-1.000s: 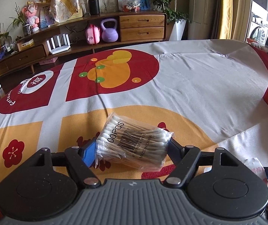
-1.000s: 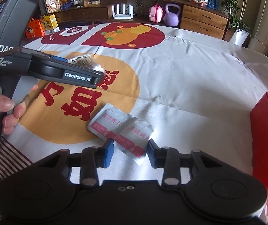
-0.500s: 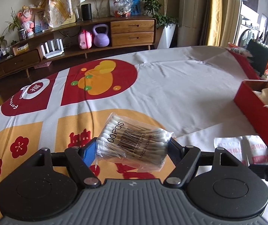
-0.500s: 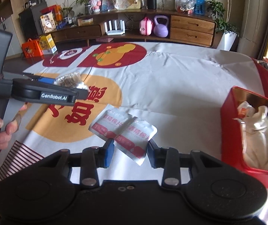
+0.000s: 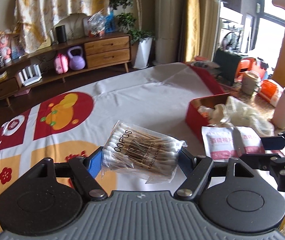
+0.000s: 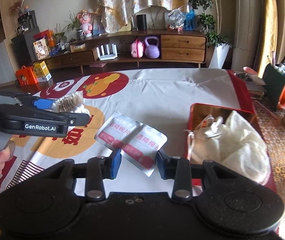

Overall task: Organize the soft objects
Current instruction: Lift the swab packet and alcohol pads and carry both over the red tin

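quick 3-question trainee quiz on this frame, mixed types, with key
1. True or false: the left claw holds a bag of cotton swabs.
2. What does the right claw grip? A) a sock B) a joined pair of white wipe packets C) nothing
3. Fill in: the red box already holds white ____.

Key: 1 true; 2 B; 3 cloth.
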`<state>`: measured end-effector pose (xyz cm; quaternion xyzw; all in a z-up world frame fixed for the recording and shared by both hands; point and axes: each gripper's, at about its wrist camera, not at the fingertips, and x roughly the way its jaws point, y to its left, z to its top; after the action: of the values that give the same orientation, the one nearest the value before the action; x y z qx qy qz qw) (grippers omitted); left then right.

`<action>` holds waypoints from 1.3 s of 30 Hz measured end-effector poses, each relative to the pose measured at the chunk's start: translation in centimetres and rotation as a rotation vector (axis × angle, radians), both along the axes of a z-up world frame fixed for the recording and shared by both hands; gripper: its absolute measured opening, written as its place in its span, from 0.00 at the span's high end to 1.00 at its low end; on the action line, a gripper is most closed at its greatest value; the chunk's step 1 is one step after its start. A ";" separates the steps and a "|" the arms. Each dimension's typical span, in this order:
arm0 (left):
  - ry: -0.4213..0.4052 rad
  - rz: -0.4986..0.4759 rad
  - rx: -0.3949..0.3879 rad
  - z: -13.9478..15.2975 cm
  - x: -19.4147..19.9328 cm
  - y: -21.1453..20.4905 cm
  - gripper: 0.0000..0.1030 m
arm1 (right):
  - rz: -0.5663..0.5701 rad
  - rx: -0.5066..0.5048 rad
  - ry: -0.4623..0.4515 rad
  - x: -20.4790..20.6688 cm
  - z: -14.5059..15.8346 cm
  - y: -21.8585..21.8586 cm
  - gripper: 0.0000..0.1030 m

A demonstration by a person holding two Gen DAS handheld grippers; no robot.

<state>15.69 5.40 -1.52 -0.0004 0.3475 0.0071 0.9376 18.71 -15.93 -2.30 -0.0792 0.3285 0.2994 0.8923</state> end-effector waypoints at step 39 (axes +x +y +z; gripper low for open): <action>0.062 -0.231 0.007 -2.0 10.0 -19.6 0.26 | -0.261 -0.036 0.014 10.6 -0.9 -13.5 0.64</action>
<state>25.71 -14.17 -3.54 0.0432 0.3739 -0.0995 0.9211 29.34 -29.41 -3.23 -0.0496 0.3475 0.1753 0.9198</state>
